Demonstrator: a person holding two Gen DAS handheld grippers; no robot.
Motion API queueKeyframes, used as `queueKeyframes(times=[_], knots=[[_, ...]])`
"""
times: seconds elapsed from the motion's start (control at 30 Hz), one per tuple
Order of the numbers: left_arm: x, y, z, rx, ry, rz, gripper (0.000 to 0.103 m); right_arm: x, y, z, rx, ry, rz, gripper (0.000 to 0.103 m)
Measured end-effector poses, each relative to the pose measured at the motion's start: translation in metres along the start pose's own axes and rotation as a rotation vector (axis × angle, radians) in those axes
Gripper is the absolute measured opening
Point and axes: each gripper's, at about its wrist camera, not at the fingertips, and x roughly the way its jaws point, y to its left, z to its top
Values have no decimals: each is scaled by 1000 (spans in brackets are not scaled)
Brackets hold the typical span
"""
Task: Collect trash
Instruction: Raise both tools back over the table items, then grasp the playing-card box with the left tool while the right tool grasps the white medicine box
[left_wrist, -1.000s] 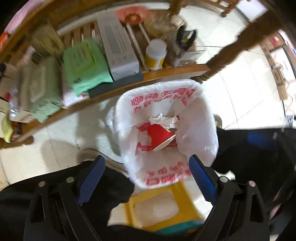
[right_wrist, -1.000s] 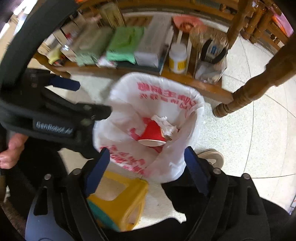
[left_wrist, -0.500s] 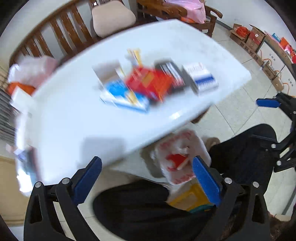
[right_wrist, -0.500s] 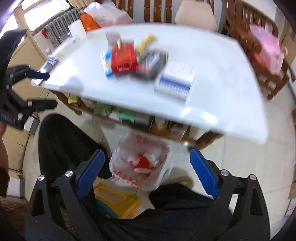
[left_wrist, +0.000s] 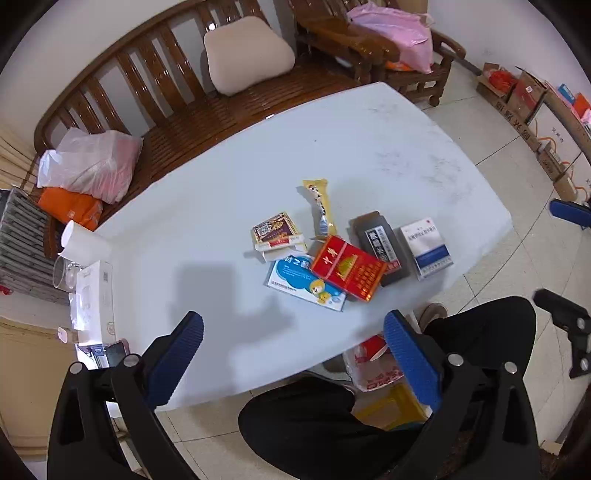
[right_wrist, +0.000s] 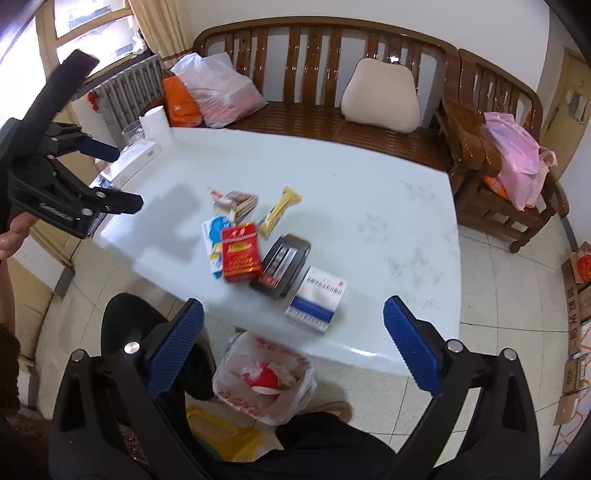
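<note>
White table (left_wrist: 388, 155) | red pack (left_wrist: 347, 267), label unreadable | L+R fingers (left_wrist: 177, 345) (right_wrist: 412, 349) wide, empty

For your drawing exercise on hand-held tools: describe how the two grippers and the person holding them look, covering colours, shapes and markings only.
Both the left gripper and the right gripper have black angular frames with silver bolts and two blue, ribbed, rectangular finger pads. In the right wrist view, the left gripper's side carries small white lettering, too blurred to read, and a bare hand grips it. No cables show.
</note>
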Motion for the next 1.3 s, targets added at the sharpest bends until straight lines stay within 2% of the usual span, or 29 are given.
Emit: queueKeyframes(times=[0.23, 0.67, 1.03, 1.3], knots=[[39, 18, 32, -19, 77, -24, 95, 17, -18, 18, 36, 17, -5, 95], [117, 29, 65, -32, 186, -63, 95, 92, -43, 24, 100, 153, 10, 95], [174, 33, 83, -39, 271, -108, 95, 150, -47, 14, 91, 262, -3, 95], [208, 40, 90, -60, 320, -136, 95, 197, -49, -3, 116, 360, 43, 95]])
